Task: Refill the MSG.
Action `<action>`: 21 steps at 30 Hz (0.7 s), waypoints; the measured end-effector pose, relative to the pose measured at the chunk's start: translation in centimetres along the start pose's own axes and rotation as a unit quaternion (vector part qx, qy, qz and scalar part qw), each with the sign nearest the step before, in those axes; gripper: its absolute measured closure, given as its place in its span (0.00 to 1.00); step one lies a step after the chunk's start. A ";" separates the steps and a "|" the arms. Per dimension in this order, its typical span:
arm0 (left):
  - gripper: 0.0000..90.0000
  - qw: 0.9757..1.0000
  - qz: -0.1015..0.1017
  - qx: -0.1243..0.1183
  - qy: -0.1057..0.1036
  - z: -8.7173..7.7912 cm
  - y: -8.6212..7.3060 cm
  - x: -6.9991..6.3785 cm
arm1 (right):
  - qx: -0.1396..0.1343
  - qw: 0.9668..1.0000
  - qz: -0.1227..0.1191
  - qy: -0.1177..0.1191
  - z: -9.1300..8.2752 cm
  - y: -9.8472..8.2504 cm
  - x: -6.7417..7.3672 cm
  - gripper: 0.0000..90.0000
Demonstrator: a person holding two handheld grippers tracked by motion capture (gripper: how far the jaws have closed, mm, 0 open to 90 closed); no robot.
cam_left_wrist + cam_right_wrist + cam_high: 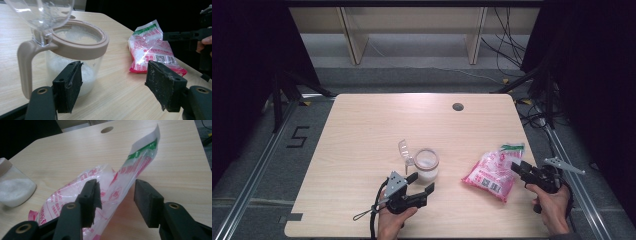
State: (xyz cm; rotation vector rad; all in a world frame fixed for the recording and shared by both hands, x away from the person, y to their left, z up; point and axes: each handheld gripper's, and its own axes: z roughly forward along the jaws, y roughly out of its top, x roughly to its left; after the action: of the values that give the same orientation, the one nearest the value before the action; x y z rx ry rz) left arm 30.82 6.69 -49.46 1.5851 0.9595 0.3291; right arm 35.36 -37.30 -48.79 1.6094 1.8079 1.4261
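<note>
A clear jar (426, 165) with a tan rim and handle stands near the table's middle, part full of white grains, its clear lid (406, 150) flipped up. My left gripper (422, 182) is open just in front of it; in the left gripper view the jar (75, 50) rises behind the left jaw, nothing between the pads (113, 82). A pink-and-white bag (492, 172) with a green top lies to the right. My right gripper (516, 167) is at its top end. In the right gripper view the bag's upright flap (125, 175) stands between the open jaws (116, 195), the right pad apart from it.
A round cable hole (457, 106) sits near the table's far edge. The table's right edge (532, 165) runs close beside my right hand. Cables and stand legs lie on the floor around the table.
</note>
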 end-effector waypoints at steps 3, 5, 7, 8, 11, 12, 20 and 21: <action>0.32 1.000 -0.001 -0.003 -0.003 -0.1 0.0 0.1 | -0.013 1.000 -0.007 -0.007 -0.5 -0.1 -0.2 0.56; 0.32 1.000 0.000 0.000 0.001 -0.2 0.1 0.1 | -0.018 1.000 -0.004 -0.020 -0.9 -0.1 0.1 0.54; 0.32 1.000 0.004 -0.002 -0.003 -0.3 0.1 0.3 | -0.019 1.000 0.001 -0.016 -1.3 -0.2 0.4 0.52; 0.32 1.000 0.004 -0.002 -0.002 -0.3 0.2 0.3 | -0.020 0.999 -0.018 -0.019 -1.4 -0.1 0.3 0.51; 0.32 1.000 0.004 0.001 0.005 -0.5 0.3 0.4 | -0.028 0.999 -0.017 -0.020 -1.7 -0.2 0.8 0.49; 0.32 1.000 0.002 -0.003 0.004 -0.5 0.3 0.4 | -0.032 0.999 -0.019 -0.026 -1.8 -0.2 0.9 0.48; 0.32 1.000 0.006 0.005 0.013 -0.9 0.4 0.8 | -0.063 0.997 -0.042 0.014 -2.7 0.1 2.9 0.41; 0.32 1.000 0.005 0.007 0.017 -0.9 0.4 0.8 | -0.049 0.998 -0.040 0.017 -2.9 0.0 3.5 0.40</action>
State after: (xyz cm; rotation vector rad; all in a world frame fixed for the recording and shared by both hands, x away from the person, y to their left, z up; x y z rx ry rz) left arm 30.85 7.90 -49.07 1.6026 0.9814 0.3571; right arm 32.04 -35.47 -46.25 1.4556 1.7707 1.4909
